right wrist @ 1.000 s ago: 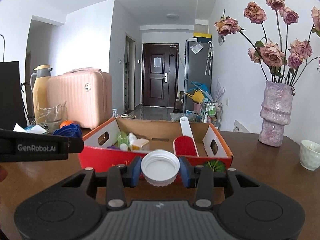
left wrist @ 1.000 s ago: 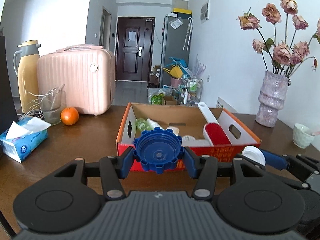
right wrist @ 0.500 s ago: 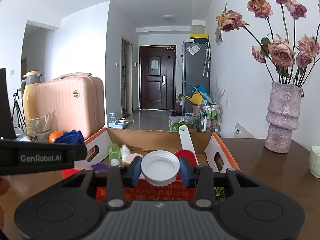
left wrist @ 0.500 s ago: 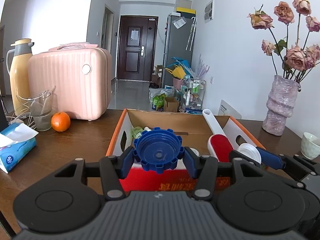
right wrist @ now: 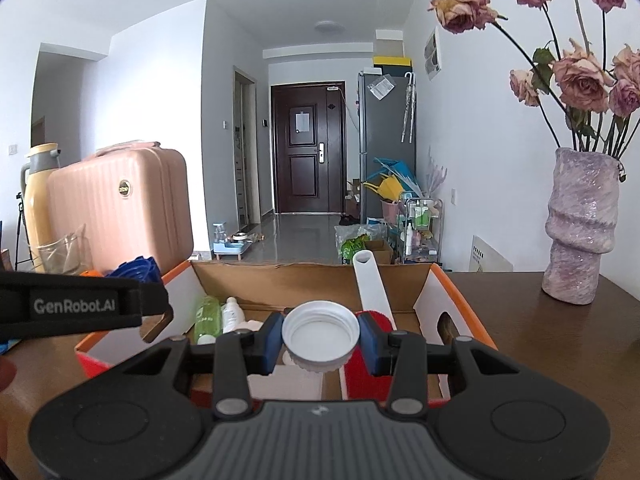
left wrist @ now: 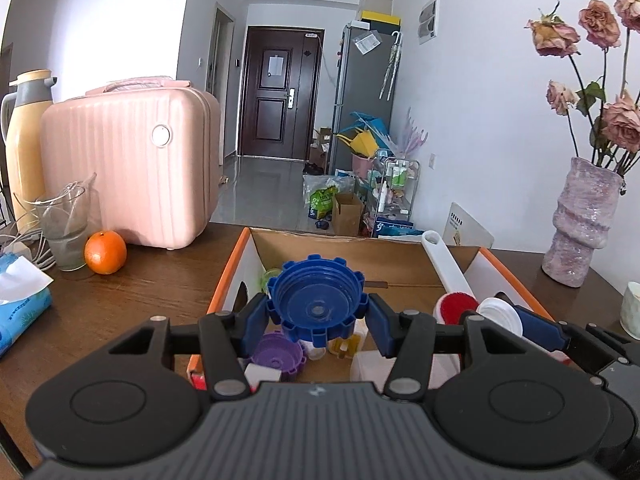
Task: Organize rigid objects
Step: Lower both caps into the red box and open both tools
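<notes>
My left gripper (left wrist: 317, 315) is shut on a large blue notched cap (left wrist: 316, 303), held over the near end of an orange-edged cardboard box (left wrist: 230, 270). My right gripper (right wrist: 320, 340) is shut on a white screw cap (right wrist: 320, 336), also above the box (right wrist: 452, 284). In the left wrist view the right gripper (left wrist: 516, 320) and its white cap (left wrist: 500, 314) show at the right. Inside the box lie a purple cap (left wrist: 278, 356), a white-handled red lint roller (right wrist: 370, 280), green and white bottles (right wrist: 208, 314) and small white pieces.
A pink hard case (left wrist: 132, 168), a yellow thermos (left wrist: 28, 140), a glass jug (left wrist: 66, 224), an orange (left wrist: 105, 252) and a tissue pack (left wrist: 20, 300) stand left of the box. A lilac vase of dried roses (right wrist: 580, 232) and a small cup (left wrist: 631, 310) stand on the right.
Both grippers have moved forward together, from in front of the box's red front wall to above its inside. Each still holds its cap.
</notes>
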Demonstrator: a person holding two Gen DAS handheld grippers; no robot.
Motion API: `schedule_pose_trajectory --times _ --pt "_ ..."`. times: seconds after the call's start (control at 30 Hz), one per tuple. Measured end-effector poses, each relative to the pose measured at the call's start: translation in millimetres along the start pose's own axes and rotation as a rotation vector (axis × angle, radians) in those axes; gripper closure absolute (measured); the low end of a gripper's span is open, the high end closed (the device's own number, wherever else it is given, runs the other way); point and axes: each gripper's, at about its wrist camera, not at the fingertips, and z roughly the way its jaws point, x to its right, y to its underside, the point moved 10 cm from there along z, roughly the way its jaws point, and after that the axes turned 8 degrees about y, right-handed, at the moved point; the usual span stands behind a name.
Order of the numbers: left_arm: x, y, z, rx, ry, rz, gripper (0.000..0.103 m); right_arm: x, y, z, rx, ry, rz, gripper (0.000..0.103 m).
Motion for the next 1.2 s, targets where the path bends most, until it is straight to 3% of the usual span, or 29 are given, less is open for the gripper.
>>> schedule_pose_trajectory --times 0.77,1.2 --pt "-12.9 -11.1 60.6 -0.039 -0.033 0.023 0.049 -4.4 -6.2 54.3 -0.023 0.005 -0.017 0.064" --pt "-21.2 -11.5 78.8 -0.059 -0.045 0.047 0.049 -0.8 -8.2 65.2 -0.037 0.003 -0.029 0.064"
